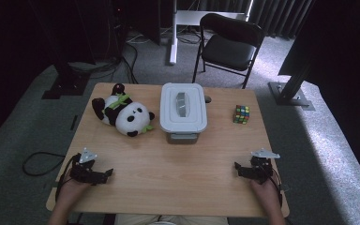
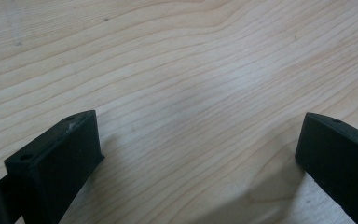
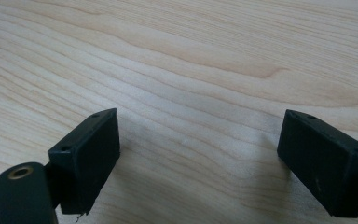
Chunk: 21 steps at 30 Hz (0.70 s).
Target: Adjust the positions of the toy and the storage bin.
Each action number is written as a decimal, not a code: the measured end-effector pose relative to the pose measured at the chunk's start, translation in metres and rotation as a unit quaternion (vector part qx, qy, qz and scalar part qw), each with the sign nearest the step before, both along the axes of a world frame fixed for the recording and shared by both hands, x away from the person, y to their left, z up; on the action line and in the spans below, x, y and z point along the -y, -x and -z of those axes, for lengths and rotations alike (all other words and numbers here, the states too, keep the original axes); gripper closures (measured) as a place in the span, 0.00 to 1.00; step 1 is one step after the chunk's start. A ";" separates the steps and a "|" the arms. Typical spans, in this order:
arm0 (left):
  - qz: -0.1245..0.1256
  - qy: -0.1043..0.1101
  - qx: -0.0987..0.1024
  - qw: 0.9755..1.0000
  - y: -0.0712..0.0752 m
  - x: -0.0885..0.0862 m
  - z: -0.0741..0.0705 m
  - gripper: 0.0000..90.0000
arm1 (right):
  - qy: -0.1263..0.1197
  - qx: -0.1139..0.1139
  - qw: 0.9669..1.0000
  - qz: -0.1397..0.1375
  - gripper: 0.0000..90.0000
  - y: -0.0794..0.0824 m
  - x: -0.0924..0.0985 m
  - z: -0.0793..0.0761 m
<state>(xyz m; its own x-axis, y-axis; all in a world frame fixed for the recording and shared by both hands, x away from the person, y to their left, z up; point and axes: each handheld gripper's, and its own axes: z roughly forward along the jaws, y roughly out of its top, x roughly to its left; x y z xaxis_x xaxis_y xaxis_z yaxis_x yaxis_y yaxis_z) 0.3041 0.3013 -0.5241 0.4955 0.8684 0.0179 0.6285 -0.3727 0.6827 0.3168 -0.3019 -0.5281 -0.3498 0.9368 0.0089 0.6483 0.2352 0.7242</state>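
Observation:
A plush panda (image 1: 123,114) lies on its back at the table's far left. Beside it stands a white lidded box (image 1: 183,109) with a grey handle on top. A colour cube (image 1: 242,114) sits at the far right. My left gripper (image 1: 107,174) rests near the front left edge, held by a hand. Its jaws stand wide apart over bare wood in the left gripper view (image 2: 200,140). My right gripper (image 1: 237,168) rests near the front right edge, and its jaws are also wide apart with nothing between them in the right gripper view (image 3: 198,142).
The wooden table (image 1: 178,164) has a broad bare stretch between the grippers and the objects. A black folding chair (image 1: 228,47) stands behind the table. A cable (image 1: 40,164) loops on the carpet at the left.

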 end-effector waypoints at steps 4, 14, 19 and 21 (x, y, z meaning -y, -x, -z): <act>0.004 -0.001 0.000 1.000 -0.003 0.003 0.000 0.01 | 0.001 0.000 1.000 0.008 0.14 -0.001 -0.002 0.000; 0.008 -0.010 0.009 1.000 -0.010 0.013 -0.007 0.01 | -0.030 -0.009 0.999 -0.008 0.18 -0.016 -0.017 -0.011; 0.009 0.002 0.024 1.000 -0.024 0.026 -0.024 0.01 | -0.029 -0.005 1.000 -0.010 0.13 -0.034 -0.030 -0.016; 0.017 0.004 0.031 0.999 -0.028 0.035 -0.029 0.01 | -0.020 0.009 1.000 -0.022 0.13 -0.040 -0.037 -0.017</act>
<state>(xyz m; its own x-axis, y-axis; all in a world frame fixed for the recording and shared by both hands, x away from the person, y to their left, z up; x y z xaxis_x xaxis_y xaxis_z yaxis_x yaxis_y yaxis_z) 0.3325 0.2662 -0.4955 0.5231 0.8512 0.0422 0.5713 -0.3870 0.7237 0.3566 -0.2653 -0.5107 -0.3915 0.9194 0.0391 0.6242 0.2341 0.7453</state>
